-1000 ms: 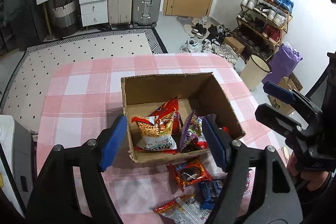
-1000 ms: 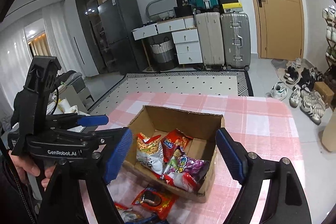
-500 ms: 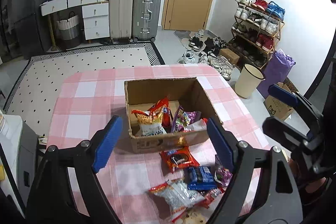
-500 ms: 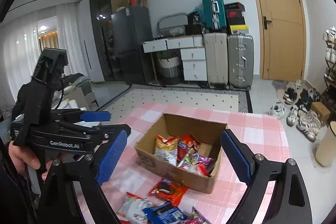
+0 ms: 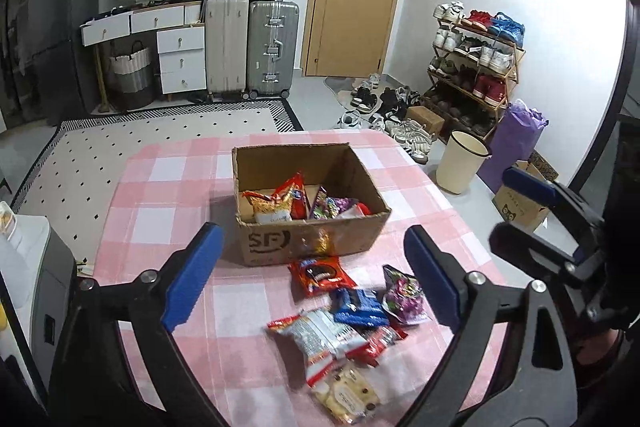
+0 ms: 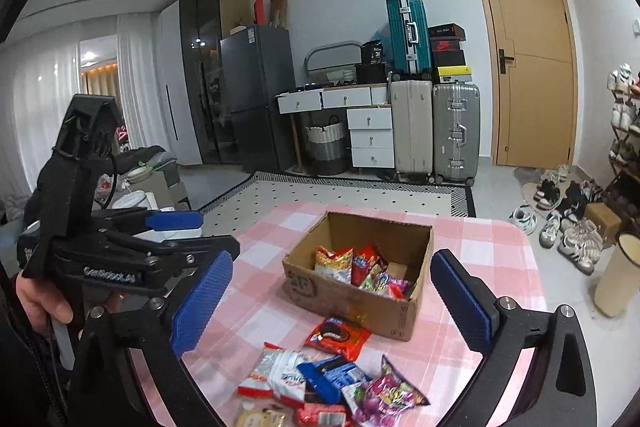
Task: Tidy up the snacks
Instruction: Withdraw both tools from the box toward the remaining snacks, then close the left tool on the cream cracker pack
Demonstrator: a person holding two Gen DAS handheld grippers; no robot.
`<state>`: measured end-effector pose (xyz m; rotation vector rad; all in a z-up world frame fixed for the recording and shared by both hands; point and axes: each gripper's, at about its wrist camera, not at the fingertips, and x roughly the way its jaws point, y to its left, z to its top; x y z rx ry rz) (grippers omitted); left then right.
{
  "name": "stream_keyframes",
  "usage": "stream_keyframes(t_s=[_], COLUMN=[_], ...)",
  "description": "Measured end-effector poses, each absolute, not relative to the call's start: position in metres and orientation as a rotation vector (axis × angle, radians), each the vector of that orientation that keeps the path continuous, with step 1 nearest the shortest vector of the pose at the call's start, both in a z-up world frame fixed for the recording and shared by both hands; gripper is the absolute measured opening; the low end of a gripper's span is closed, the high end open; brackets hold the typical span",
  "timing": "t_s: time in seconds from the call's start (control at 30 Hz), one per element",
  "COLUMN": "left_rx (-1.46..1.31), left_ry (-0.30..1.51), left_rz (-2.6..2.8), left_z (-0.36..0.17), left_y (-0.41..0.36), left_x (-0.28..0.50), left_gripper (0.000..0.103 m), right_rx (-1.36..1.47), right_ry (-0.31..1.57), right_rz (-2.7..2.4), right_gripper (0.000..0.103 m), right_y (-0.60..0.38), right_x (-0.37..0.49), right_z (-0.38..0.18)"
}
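Both grippers backed off from box [image 5: 308,203]; more packets visible now. Left gripper [image 5: 312,275] and right gripper [image 6: 344,299] jaws opening, empty. Loose snacks [image 5: 340,323] below jaws on worktop [image 5: 160,227]; box's long side runs left-right.

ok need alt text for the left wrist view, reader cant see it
An open cardboard box holding a few snack bags sits on a pink checked table, with more snack packets loose in front of it. The left gripper frames them, its jaws opening and empty; the right gripper shows at the right edge.
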<state>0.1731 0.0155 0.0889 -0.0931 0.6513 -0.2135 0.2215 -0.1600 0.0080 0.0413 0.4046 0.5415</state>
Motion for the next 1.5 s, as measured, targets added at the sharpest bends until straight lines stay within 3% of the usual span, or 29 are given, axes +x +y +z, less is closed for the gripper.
stream_keyframes(t_s=[0.07,0.47,1.1,1.5], left_rx=[-0.083,-0.104,-0.091,-0.042], left_ry=[0.635,0.642,0.942,1.051], left_rz=[-0.225,-0.205,-0.087,-0.017], left_z=[0.091,0.078,-0.071,-0.117], left_y=[0.011,0.003,-0.032,-0.061], left_x=[0.159,0.100,0.084,0.112], left_gripper=[0.102,0.102,0.102,0.102], right_rx=[0.059,0.096,0.143,0.197], right_ry=[0.408,0.415,0.488,0.534], right_rz=[0.539,0.511,0.462,0.466], right_gripper=[0.101,0.101,0.102,0.102], right_y=[-0.164,-0.183,-0.209,-0.223], right_x=[0.217,0.168,0.114,0.120], right_z=[0.007,-0.003,-0.054,-0.085])
